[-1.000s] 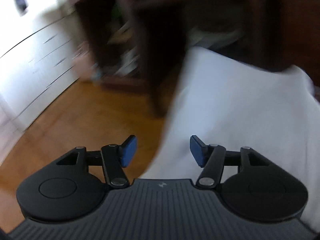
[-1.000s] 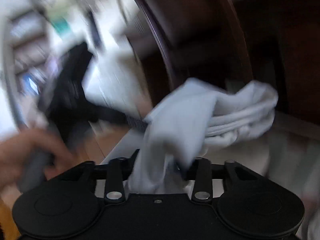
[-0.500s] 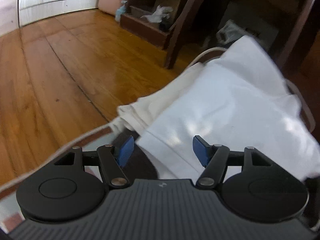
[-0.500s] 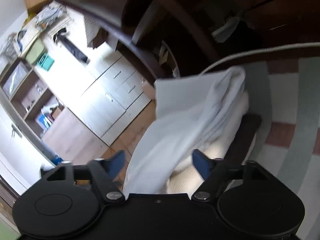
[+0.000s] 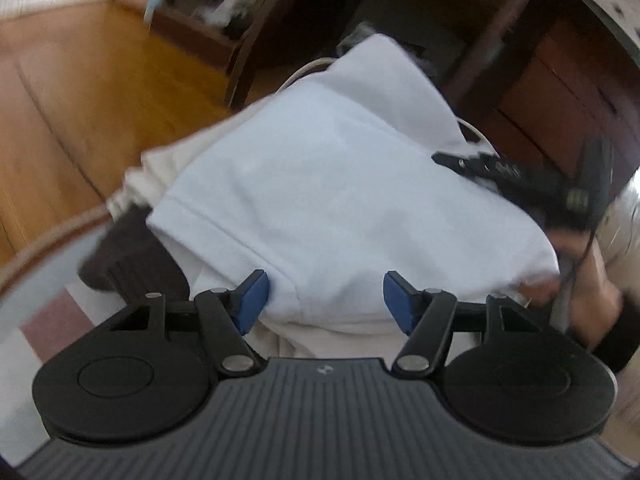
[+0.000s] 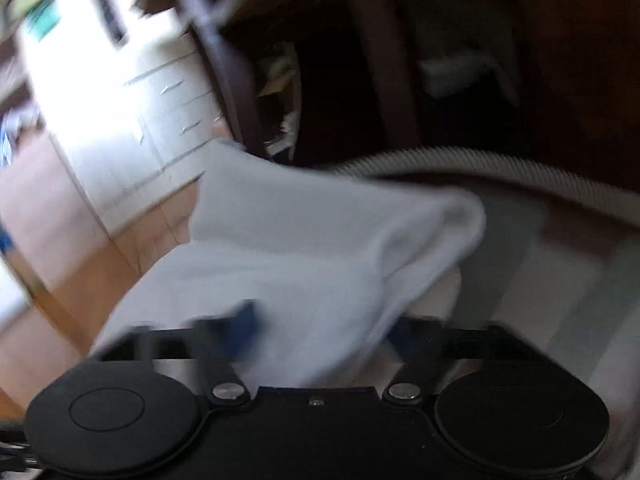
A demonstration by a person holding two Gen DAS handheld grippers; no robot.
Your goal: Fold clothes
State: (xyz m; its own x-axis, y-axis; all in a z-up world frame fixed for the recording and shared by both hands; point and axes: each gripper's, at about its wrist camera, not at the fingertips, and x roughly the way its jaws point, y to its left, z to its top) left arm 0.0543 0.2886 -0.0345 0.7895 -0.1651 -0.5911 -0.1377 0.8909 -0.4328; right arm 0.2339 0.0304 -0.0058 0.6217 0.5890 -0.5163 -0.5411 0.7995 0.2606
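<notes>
Your left gripper [image 5: 323,298] hovered low over a folded white garment [image 5: 332,184], its blue pads [image 5: 251,300] apart and closing slightly, with the near hem of the cloth lying between them but neither pad pressing on it. The white garment sat on top of a cream-coloured one [image 5: 140,176], whose edge showed at the left, and both rested on a dark brown cushion [image 5: 132,256] upon a striped rug [image 6: 560,280] with a rope-like border [image 6: 480,160]. Beyond the rug, the wooden floor [image 5: 80,80] ran to dark furniture legs [image 5: 256,36], all blurred.

At the right edge of the left wrist view, your right gripper [image 5: 516,176] reached in at the far corner of the white garment, with your hand [image 5: 596,296] and a dark cuff behind it. In the right wrist view, heavily blurred, that gripper [image 6: 320,330] had its jaws closing around a fold of the white garment [image 6: 312,248], the cloth bunched between the blue pads [image 6: 242,328]; whether the pads already pressed on it could not be told through the blur. The fold rose from the gripper toward a rounded end at the right, above the rug. White drawers [image 6: 168,112] stood in bright light at the left.
</notes>
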